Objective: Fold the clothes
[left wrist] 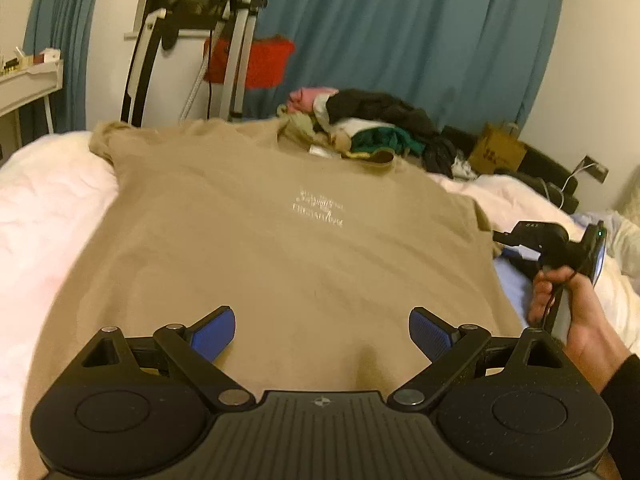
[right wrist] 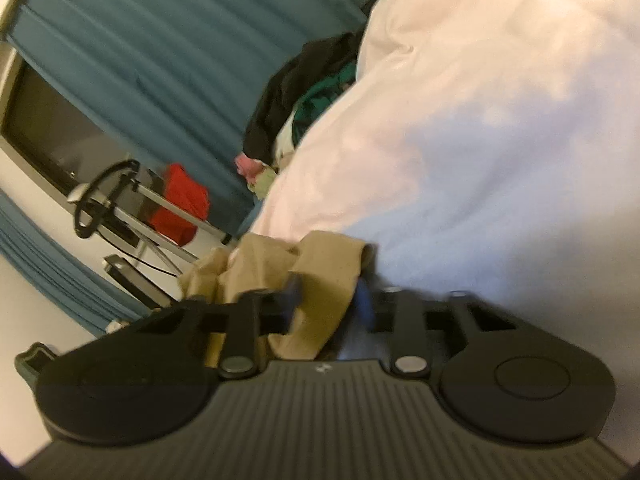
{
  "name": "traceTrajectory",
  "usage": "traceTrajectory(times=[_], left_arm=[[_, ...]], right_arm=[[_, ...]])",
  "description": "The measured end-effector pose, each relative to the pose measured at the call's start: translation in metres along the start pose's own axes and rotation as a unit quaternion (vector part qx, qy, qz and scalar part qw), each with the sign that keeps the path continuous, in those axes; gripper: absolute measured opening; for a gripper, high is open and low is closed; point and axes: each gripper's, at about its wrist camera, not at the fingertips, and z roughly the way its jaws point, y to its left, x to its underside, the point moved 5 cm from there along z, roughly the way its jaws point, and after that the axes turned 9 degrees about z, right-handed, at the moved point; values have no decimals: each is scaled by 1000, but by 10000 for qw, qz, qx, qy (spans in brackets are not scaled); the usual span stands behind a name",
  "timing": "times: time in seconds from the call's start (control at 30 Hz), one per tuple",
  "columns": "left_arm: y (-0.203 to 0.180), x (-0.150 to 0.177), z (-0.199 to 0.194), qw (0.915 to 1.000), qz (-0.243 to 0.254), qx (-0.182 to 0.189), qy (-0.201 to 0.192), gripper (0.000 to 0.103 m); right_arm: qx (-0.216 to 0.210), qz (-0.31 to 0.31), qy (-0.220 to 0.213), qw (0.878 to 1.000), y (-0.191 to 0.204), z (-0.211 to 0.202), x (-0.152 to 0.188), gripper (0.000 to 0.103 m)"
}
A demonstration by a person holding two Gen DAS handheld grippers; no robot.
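**Inspector:** Where was the garment found, and how was it judged to handle?

**Assessor:** One tan short-sleeved cotton T-shirt point(left wrist: 280, 240) with a small pale print on the chest was found spread flat on the bed's pinkish-white quilt point(left wrist: 52, 208), hem nearest the left wrist camera. It was judged light, limp and without stiffness; sagging and bunching were to be expected wherever it was lifted from a single point. Slipping was thought unlikely against ribbed pads. Holds at a sleeve, shoulder seam or hem corner were considered soundest.

**Inspector:** And the fingers?

**Assessor:** The left gripper point(left wrist: 322, 330) was seen above the hem with its blue-padded fingers point(left wrist: 214, 330) spread wide and nothing between them. The right gripper point(right wrist: 328, 300), carried in a bare hand point(left wrist: 576, 320), was seen closed on a bunched fold of tan cloth at the shirt's right side, seemingly the sleeve; blur prevented certainty.

**Inspector:** Counts?

**Assessor:** One shirt laid out, two grippers, and one heap of mixed unfolded clothes point(left wrist: 360, 128) beyond the collar. The items in that heap could not be counted separately.
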Motion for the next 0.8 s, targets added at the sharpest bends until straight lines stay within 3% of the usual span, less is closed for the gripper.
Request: traceTrajectory(times=[0.1,0.27,0.47,0.6,0.73,0.77,0.8], left_arm=[[0,-6,19,9996,-61,-29,274,95],[11,-19,30,9995,-125,-189,222,95],[27,-22,34,9984,-409,-226,320,95],[29,-25,25,9987,-429,-172,207,95],[29,-23,19,9989,-434,-73,131,95],[28,-22,17,9989,-442,-42,131,95],[28,-20,15,9989,-456,-27,126,95]], right_arm=[[-26,-4,-91,10000,3,10,-10,8],[-52,-211,-629,9978,35,12,-52,7],[1033,-938,-759,9873,46,42,-88,8],[1169,-409,-1082,9864,12,15,-92,10],[686,757,-1130,9883,-20,-26,-60,14],[568,978,-1078,9877,-24,-33,-49,17],[488,1169,-1007,9868,-28,-38,-38,30]])
